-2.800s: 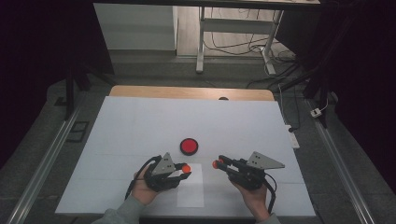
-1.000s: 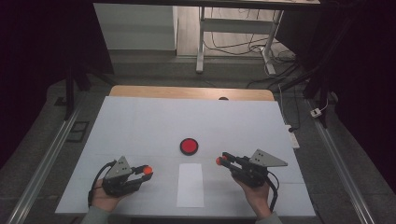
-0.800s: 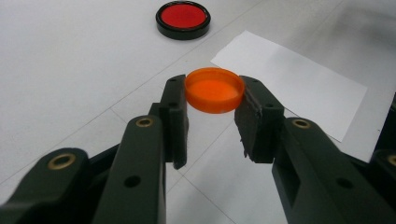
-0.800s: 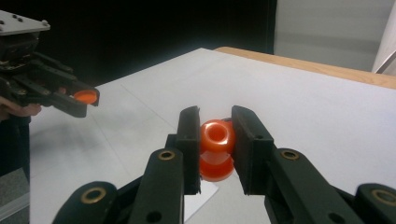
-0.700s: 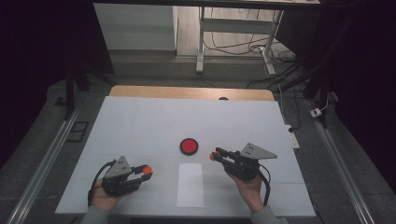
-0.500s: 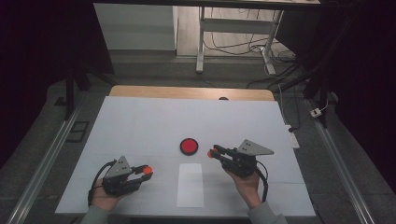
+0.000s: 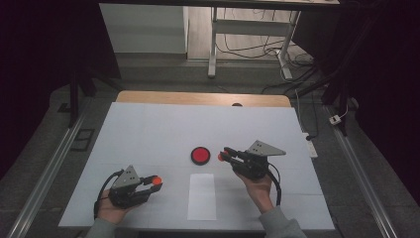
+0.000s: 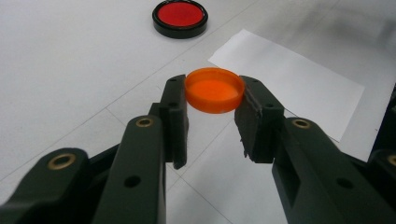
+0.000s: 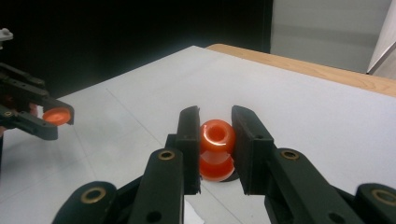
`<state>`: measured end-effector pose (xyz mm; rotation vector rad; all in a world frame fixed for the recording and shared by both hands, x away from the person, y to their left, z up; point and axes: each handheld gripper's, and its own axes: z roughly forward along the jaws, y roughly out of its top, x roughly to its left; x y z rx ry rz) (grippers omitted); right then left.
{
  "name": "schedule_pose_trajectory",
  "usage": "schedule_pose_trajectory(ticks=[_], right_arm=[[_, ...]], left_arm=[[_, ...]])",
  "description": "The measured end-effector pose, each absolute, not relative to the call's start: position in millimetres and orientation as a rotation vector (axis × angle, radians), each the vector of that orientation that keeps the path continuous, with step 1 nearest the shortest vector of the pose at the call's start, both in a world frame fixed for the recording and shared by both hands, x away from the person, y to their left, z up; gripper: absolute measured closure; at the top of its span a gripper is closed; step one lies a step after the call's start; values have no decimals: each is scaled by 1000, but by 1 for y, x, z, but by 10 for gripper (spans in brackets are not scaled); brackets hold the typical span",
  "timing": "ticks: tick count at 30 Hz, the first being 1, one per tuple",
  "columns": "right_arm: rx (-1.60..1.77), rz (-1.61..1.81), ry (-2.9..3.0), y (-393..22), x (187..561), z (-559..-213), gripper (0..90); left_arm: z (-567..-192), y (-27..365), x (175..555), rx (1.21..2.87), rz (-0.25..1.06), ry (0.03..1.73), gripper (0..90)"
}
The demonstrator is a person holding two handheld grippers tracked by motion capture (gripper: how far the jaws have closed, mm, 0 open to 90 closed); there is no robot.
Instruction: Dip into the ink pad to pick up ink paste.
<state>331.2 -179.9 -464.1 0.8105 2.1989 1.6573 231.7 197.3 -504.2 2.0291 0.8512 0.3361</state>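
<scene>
My left gripper [image 7: 154, 181] rests at the table's near left, shut on a flat orange cap [image 8: 215, 93] pinched by its rim between the pads [image 8: 175, 107]. My right gripper [image 7: 224, 154] is shut on a small orange waisted piece [image 9: 216, 149] with an open mouth, pointing left. Its tips hover just right of a red disc in a black rim [image 7: 200, 155]. In the left gripper view the same disc [image 8: 180, 16] lies far ahead. The right gripper view shows the left gripper [image 9: 63, 115] with its cap [image 9: 57, 115] at the left.
A white sheet of paper [image 7: 202, 196] lies flat between the two hands, near the front edge. The white tabletop [image 7: 163, 129] ends in a wooden strip [image 7: 198, 98] at the back. Dark floor and rails surround the table.
My right gripper has moved left and away from the person, up to the red disc, with the orange piece in it. The left gripper drew out to the left earlier and has since stayed still.
</scene>
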Motion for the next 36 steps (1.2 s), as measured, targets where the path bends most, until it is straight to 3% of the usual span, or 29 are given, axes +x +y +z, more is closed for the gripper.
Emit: schedule_pose_trajectory(ticks=[36], right_arm=[[846,1617,2253,-145,361,-469,732]], left_arm=[[-505,197,234,2034,323,852,649]])
